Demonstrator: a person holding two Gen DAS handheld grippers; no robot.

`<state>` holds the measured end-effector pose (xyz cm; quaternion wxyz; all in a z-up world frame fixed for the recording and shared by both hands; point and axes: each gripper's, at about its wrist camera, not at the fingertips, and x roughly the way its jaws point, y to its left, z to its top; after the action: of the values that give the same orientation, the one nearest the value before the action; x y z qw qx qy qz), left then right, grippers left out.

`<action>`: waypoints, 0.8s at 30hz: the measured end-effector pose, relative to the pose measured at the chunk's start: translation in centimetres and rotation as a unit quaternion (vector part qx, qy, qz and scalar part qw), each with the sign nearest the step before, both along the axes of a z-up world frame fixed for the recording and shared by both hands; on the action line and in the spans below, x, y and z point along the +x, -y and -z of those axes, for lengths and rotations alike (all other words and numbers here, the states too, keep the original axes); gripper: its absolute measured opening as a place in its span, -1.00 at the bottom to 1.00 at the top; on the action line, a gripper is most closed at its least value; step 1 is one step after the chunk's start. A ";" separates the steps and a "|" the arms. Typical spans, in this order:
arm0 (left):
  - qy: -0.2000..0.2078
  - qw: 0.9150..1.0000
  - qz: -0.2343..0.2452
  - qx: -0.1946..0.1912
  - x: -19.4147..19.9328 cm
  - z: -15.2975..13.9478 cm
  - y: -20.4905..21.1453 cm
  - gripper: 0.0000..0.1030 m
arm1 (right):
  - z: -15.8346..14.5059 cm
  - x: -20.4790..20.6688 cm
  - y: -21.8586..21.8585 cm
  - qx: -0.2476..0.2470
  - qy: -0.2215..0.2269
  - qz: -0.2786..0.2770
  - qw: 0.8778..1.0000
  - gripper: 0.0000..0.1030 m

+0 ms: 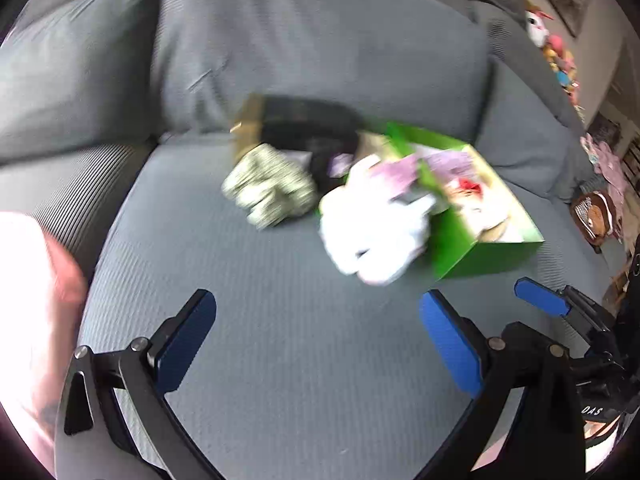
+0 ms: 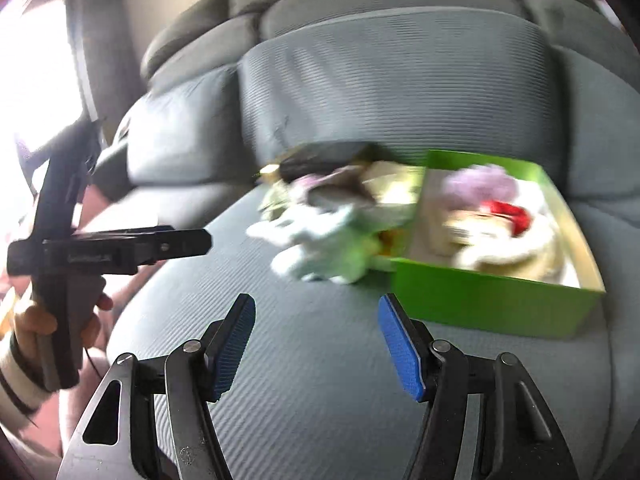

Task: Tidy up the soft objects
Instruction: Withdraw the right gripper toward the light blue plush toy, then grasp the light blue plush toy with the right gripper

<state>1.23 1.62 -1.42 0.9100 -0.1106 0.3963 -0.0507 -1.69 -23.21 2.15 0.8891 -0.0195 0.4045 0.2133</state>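
Several blurred plush toys [image 1: 372, 220], green box [image 1: 480, 252] — contents indistinct

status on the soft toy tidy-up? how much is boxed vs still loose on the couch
Partly done. The green box already holds soft toys, including a purple one. In hand: nothing; the left gripper and the right gripper are both empty with jaws apart. Left: a white plush and a pale speckled plush lie loose on the couch seat beside the box.

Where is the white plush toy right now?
The white plush toy lies on the grey sofa seat, against the green box on its left in both views, with a pale patterned plush beside it.
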 end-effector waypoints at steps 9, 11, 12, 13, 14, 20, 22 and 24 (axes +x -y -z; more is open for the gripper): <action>0.000 0.998 -0.032 -0.050 -2.0 1.1 -4.2 0.97 | 3.2 3.3 -4.7 -0.022 -0.033 0.034 0.999 0.25; 0.005 0.998 -0.033 -0.060 -2.0 1.2 -4.7 0.97 | 3.5 4.6 -5.0 -0.018 -0.040 0.060 0.997 0.25; 0.007 0.997 -0.033 -0.064 -2.0 1.2 -4.9 0.97 | 3.7 5.4 -5.3 -0.022 -0.044 0.077 0.996 0.25; 0.008 0.997 -0.033 -0.066 -2.0 1.2 -5.1 0.97 | 3.9 6.0 -5.5 -0.023 -0.048 0.083 0.995 0.25; 0.008 0.997 -0.033 -0.067 -2.1 1.2 -5.2 0.97 | 4.1 6.5 -5.8 -0.026 -0.050 0.089 0.994 0.25; 0.009 0.997 -0.031 -0.073 -2.0 1.6 -5.8 0.97 | 6.3 9.5 -6.6 -0.017 -0.086 0.141 0.986 0.25; 0.009 0.997 -0.029 -0.072 -1.9 1.7 -5.8 0.97 | 6.5 9.7 -6.4 -0.011 -0.086 0.150 0.985 0.07; 0.003 0.997 -0.027 -0.077 -1.7 2.1 -5.8 0.97 | 6.7 9.8 -6.1 -0.008 -0.089 0.150 0.985 -0.07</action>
<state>-0.43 7.46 -3.47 0.9009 -0.1904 0.3858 -0.0566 8.16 -17.12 -4.58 0.8711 0.0534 0.4825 0.0747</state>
